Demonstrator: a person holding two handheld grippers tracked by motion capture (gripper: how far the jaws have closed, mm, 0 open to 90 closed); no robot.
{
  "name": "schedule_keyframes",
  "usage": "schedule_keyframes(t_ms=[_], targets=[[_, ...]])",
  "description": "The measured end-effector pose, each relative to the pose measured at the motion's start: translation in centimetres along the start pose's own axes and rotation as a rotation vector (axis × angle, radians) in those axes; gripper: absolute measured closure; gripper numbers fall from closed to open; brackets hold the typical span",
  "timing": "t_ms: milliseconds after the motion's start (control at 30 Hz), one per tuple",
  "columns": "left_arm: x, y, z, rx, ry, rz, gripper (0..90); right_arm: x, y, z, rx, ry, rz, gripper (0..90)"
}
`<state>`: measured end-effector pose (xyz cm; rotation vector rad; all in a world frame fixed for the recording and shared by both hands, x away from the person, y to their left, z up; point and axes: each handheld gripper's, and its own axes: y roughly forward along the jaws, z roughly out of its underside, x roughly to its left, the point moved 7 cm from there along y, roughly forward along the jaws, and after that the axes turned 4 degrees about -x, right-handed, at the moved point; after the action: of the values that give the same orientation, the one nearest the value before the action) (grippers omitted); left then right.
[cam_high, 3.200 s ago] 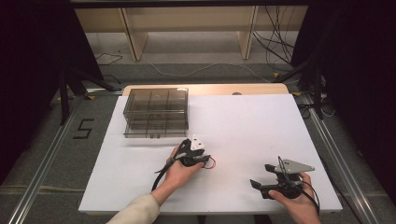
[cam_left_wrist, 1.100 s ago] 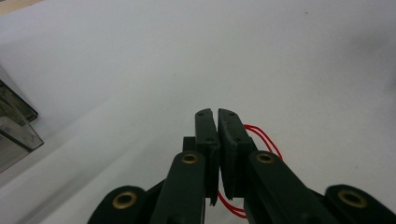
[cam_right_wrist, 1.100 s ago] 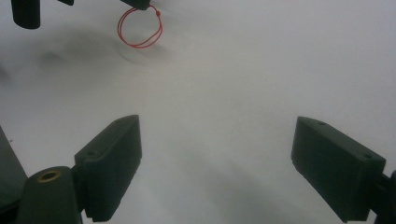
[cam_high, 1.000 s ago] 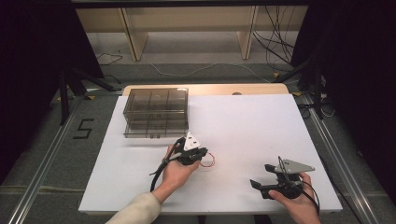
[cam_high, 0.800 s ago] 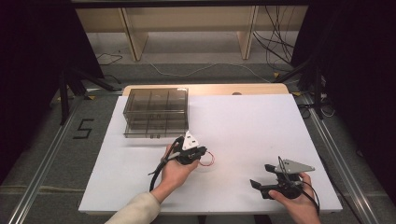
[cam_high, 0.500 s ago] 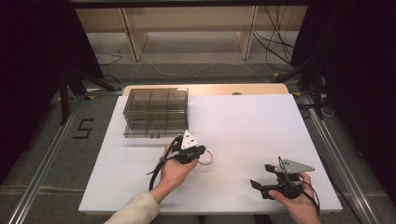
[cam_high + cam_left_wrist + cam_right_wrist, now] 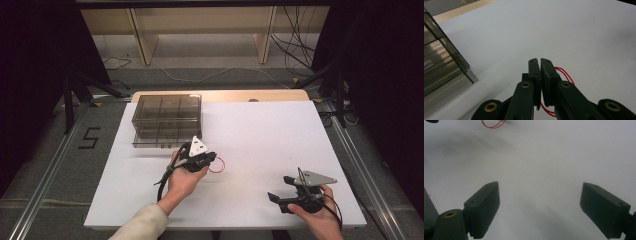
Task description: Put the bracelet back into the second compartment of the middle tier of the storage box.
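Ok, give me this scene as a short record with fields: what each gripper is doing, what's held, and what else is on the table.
left gripper: shut on the red wire loop, just in front of the organizer box
red wire loop: thin, pinched between the jaws, loop sticking out on both sides
right gripper: open, nothing between its jaws, low over the bare sheet
organizer box: clear smoky plastic with compartments, at the far left of the sheet
white sheet: covers the tabletop
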<state>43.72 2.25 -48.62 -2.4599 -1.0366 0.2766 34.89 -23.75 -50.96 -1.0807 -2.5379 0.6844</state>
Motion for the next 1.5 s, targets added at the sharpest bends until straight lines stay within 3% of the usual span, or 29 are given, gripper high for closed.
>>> schedule_keyframes(t_ms=[1500], targets=[[3.0, -1.5, -0.8, -0.026, -0.028, -0.079, 87.0, 0.0, 0.0, 0.0, 0.005, 0.003, 0.002, 17.0]])
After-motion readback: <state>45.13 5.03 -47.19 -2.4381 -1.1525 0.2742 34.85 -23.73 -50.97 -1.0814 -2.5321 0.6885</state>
